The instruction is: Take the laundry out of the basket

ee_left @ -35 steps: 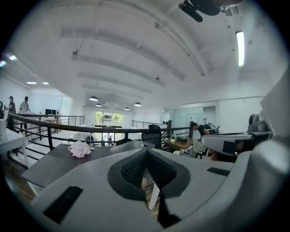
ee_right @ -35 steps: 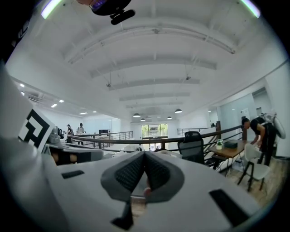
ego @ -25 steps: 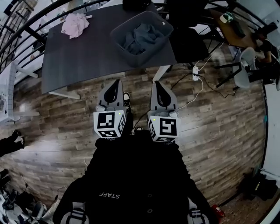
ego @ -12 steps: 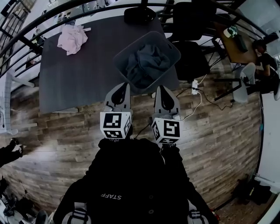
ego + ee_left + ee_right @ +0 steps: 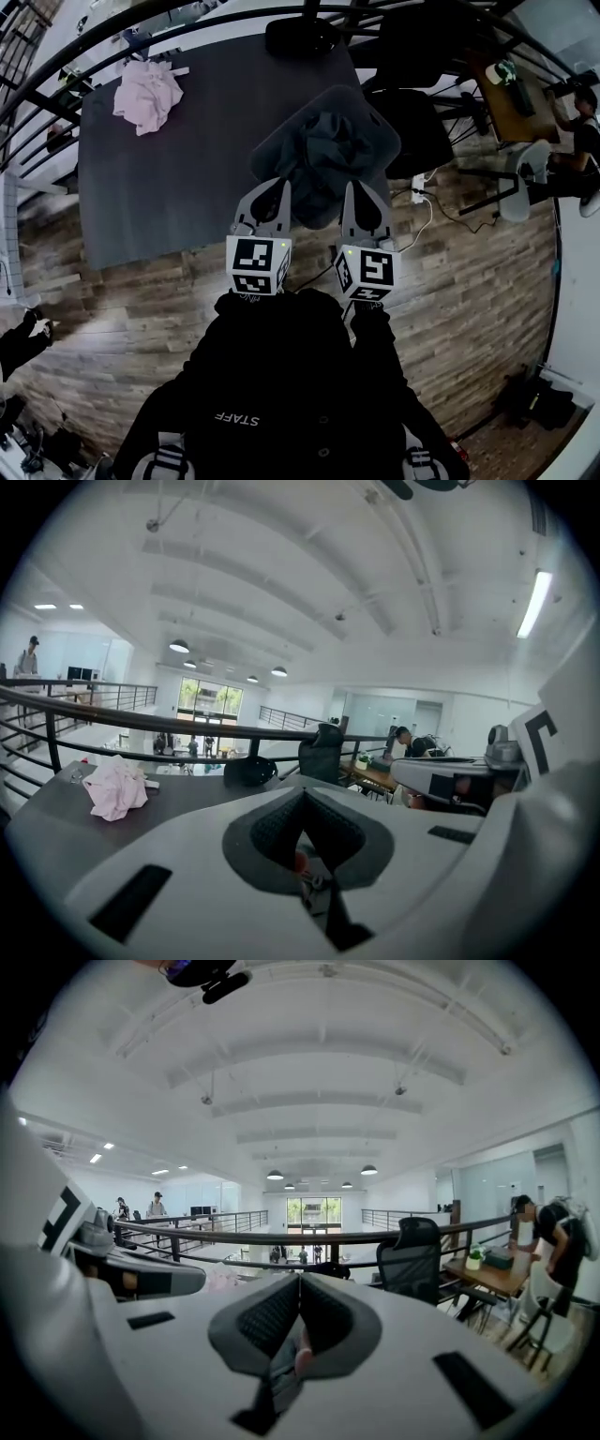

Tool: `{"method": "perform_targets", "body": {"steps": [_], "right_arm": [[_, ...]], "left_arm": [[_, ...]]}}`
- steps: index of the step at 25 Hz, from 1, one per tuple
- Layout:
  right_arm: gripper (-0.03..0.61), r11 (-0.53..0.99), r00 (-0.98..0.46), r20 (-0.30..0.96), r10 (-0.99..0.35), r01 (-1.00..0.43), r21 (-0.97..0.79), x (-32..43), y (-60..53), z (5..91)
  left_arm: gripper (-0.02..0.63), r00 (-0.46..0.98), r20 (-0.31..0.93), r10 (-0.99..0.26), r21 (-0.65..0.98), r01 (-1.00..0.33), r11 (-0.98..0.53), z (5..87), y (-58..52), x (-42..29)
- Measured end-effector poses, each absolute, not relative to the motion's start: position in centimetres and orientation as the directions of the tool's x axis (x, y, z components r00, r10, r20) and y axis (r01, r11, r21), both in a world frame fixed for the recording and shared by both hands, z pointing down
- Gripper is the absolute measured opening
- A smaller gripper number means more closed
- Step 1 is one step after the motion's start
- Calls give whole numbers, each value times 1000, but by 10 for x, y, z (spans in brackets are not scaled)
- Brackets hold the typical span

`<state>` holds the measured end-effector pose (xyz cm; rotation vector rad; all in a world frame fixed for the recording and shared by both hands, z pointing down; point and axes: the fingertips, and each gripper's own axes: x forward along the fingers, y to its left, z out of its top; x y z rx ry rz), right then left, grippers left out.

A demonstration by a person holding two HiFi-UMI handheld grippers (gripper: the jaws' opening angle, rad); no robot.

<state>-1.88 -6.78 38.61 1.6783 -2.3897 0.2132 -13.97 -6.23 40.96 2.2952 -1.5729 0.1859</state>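
A grey laundry basket (image 5: 380, 127) stands at the near right corner of the dark table (image 5: 187, 169), with dark grey-blue clothes (image 5: 323, 155) heaped in it. A pink garment (image 5: 145, 94) lies at the table's far left, and shows again as the pink garment (image 5: 114, 787). My left gripper (image 5: 284, 185) and right gripper (image 5: 351, 186) are held side by side at the basket's near edge, both shut with nothing between the jaws. In both gripper views the jaws meet at the tip and point level across the room.
A black bag (image 5: 302, 36) sits at the table's far edge by a curved black railing (image 5: 141, 28). Office chairs (image 5: 412, 112) stand to the right, a cable and power strip (image 5: 419, 183) lie on the wood floor, and a person (image 5: 577, 108) sits at a desk far right.
The view has closed in on the table: the basket now lies right at both gripper tips, where a second ago floor separated them. Both grippers stayed shut.
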Motion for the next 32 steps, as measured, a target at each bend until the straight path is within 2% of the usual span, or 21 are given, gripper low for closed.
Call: {"method": "perform_targets", "body": {"steps": [7,12,22,32], "right_arm": [[15,294,-279,307,-910,-956,3,-17,-104,399],[15,307,-293,344,-892,-951,-13,-9,-123,416],[15,342,-331,466,-821,-937,-64,13,-151,451],[15,356,-377,507,-775,-924,-142,37,-175,478]], "left_arm": [[2,452,357,-817,263,-888,-376,425,-98,-138],[2,458,405,-792,285,-886,-366,445,-115,-126],[2,442,508,-739,349,-890,-293,466,-141,-103],[2,403,653,-641,417,-898,-139,532,-165,-83]]}}
